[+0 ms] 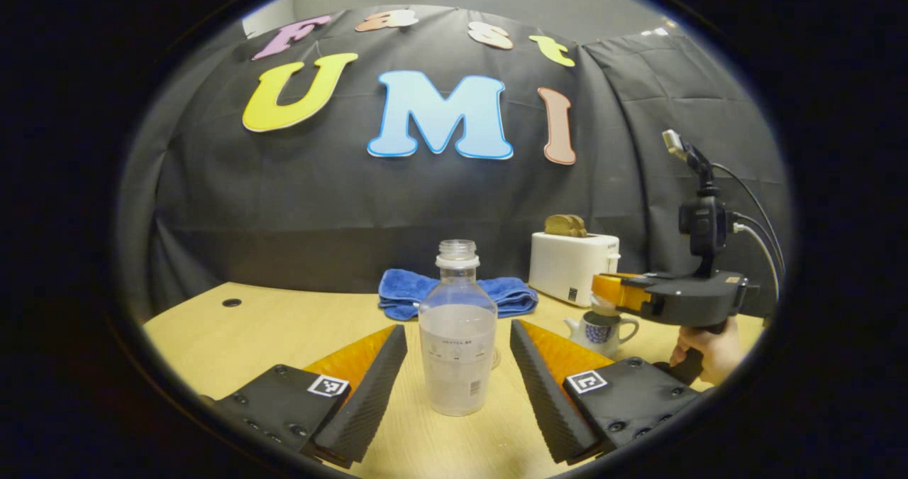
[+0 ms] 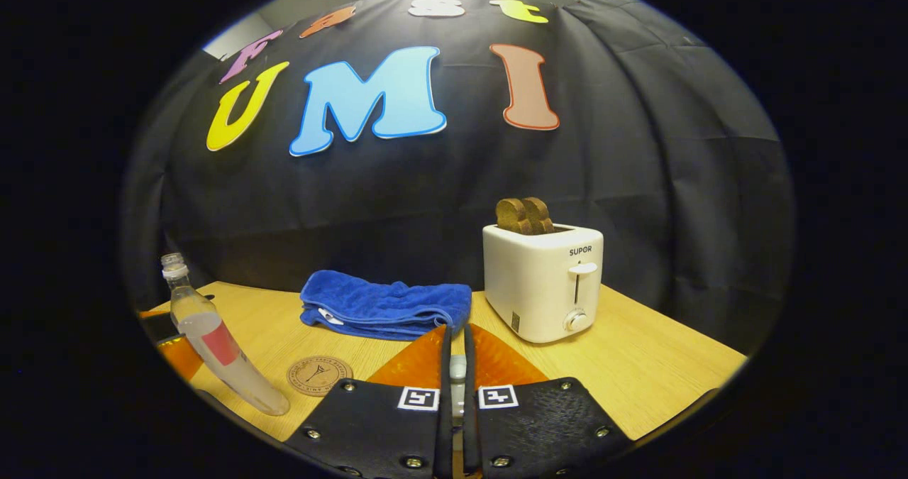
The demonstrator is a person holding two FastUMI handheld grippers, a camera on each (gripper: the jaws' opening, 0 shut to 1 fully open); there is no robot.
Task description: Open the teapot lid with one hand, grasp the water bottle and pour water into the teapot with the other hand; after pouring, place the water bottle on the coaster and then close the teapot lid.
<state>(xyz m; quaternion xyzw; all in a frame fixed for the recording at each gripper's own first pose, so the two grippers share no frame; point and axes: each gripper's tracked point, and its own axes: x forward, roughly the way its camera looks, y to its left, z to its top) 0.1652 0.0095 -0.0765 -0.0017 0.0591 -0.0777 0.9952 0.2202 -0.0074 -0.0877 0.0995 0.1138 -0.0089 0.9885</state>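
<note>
The water bottle (image 1: 457,330) is see-through with a white label; in the right gripper view it has a red patch. At two o'clock from it, the teapot (image 1: 601,328) is white with blue marks. The towel (image 2: 383,306) is blue. The toaster (image 2: 543,282) is white, its toast (image 2: 525,216) brown. The coaster (image 2: 319,375) is tan. The table (image 2: 638,372) is light wood.

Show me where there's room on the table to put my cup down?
Bare wood lies left of the blue towel, out to the small hole, and right of the toaster. It's crowded around the water bottle, between the left gripper fingers, and by the teapot and coaster.
</note>
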